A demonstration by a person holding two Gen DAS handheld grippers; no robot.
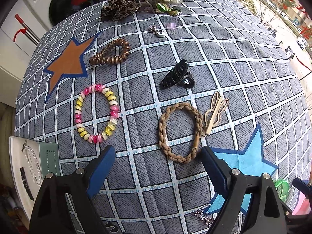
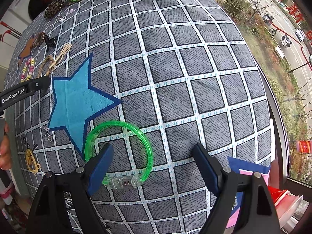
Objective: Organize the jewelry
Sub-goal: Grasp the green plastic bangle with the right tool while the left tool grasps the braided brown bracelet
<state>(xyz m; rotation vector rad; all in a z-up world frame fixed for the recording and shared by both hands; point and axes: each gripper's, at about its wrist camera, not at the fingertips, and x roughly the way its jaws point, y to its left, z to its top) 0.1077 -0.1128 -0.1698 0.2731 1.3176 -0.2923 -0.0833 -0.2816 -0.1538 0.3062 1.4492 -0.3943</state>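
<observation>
My left gripper [image 1: 158,156] is open and empty above the checked cloth, just short of a tan braided hair tie [image 1: 180,132]. Beside the tie lie a beige rabbit clip [image 1: 213,114], a black claw clip [image 1: 176,75], a pink-and-yellow spiral bracelet [image 1: 96,113] and a brown spiral hair tie [image 1: 110,52]. A white tray [image 1: 16,167] at the lower left holds a clear bead chain [image 1: 33,163] and a dark clip [image 1: 26,183]. My right gripper [image 2: 153,156] is open; its left finger sits over a green plastic bangle [image 2: 120,152] lying on the cloth.
Scrunchies [image 1: 120,6] and small trinkets [image 1: 158,31] lie at the table's far edge. A silver chain [image 1: 203,217] lies near my left gripper's right finger. Yellow bands [image 2: 31,159] and a small chain [image 2: 46,132] lie left of the bangle. A window runs along the right.
</observation>
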